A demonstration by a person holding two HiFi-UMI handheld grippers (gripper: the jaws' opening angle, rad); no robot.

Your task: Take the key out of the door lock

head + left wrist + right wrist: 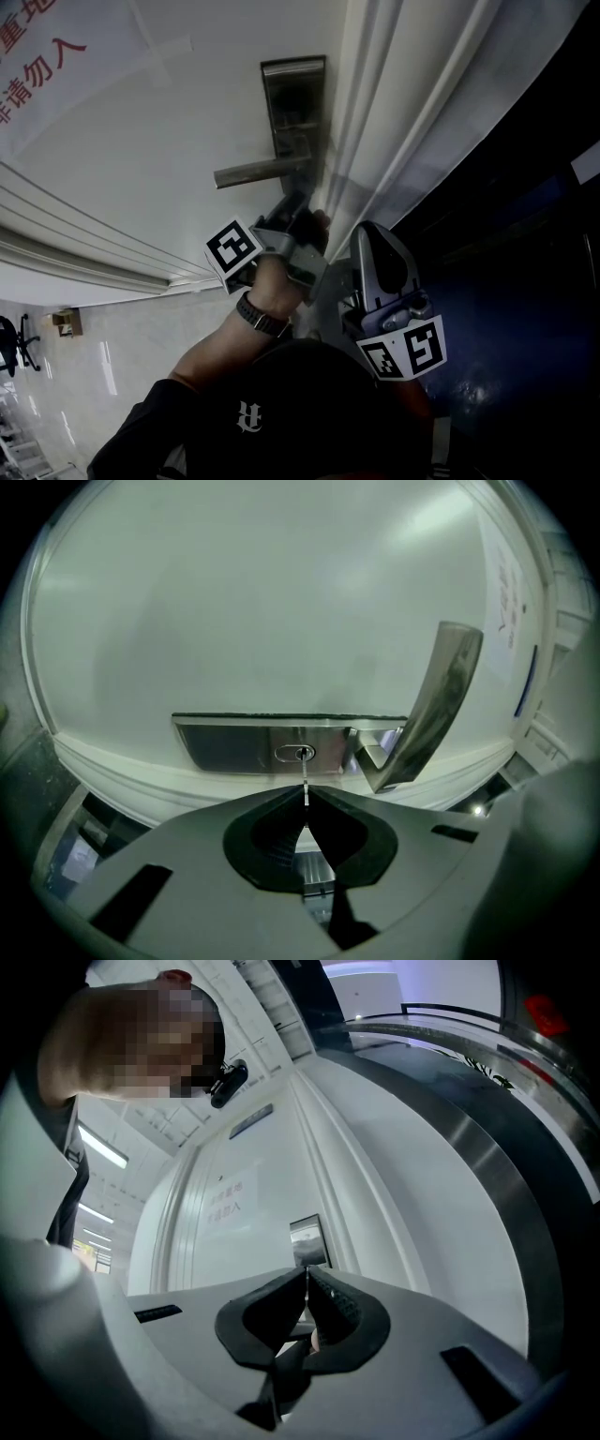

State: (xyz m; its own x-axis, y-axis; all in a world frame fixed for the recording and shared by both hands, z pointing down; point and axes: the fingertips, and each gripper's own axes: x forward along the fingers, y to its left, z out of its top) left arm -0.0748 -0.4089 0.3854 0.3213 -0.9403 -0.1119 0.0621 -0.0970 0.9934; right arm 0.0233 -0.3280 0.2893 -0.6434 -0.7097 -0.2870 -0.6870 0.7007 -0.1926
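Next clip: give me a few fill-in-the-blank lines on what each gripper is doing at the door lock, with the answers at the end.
1. The left gripper is shut on the ____, whose blade reaches up to the keyhole in the lock plate.
2. The right gripper has its jaws shut, holding ____.
3. In the left gripper view, the door handle stands to the ____ of the keyhole.
Missing words: key; nothing; right.

Grey left claw (306, 794) and right claw (306, 1274) have black pads (253, 841); black wristwatch (262, 317), dark sleeve (141, 427).
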